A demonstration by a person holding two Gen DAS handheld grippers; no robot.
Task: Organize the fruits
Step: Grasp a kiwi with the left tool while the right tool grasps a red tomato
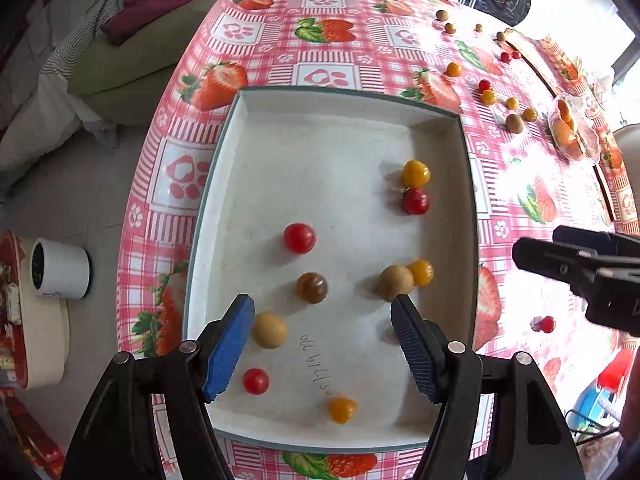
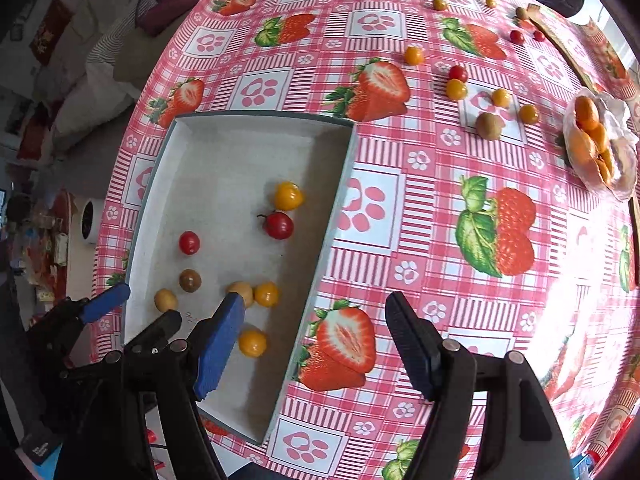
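Hovering our left gripper (image 1: 322, 334) over the white tray (image 1: 360, 96), we keep its jaws spread and empty, since nine small fruits already lie inside, among them a red cherry tomato (image 1: 299, 238). Our right gripper (image 2: 312, 340) hangs beside the tray over the strawberry tablecloth (image 2: 440, 220), jaws also apart and holding nothing, likely ready for the scattered fruits (image 2: 456, 89) lying well beyond.

white tray (image 1: 320, 128), pink strawberry-print tablecloth (image 2: 440, 220)
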